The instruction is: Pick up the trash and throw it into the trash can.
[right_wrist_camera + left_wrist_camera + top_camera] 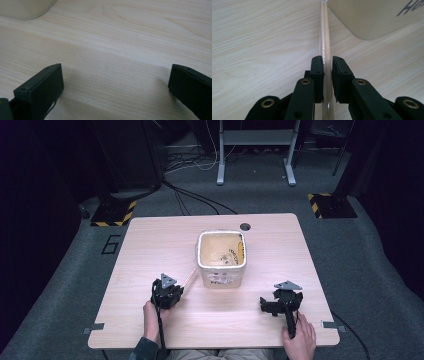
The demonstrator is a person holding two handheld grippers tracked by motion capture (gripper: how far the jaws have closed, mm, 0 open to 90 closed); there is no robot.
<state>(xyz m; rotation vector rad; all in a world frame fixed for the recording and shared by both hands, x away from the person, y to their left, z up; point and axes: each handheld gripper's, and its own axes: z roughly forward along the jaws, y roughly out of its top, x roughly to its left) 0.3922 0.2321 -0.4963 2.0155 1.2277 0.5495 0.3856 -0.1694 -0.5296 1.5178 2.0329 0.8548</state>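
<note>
A thin pale wooden stick [189, 277], in what looks like a clear sleeve, lies on the table just left of a cream square tub [221, 276]. My left gripper [178, 286] is low on the table with its jaws shut on the stick [324, 32], which runs on between them toward the tub's corner [372, 17]. My right gripper [281, 299] sits to the right of the tub near the front edge. In the right gripper view it [115, 72] is wide open over bare wood, with the tub's corner [25, 8] at the upper left.
The light wooden table [150, 245] has a round cable hole [245, 226] at its back edge. The tub holds some small dark and yellow items I cannot make out. Grey carpet, cables and desk legs [220, 170] lie beyond the table.
</note>
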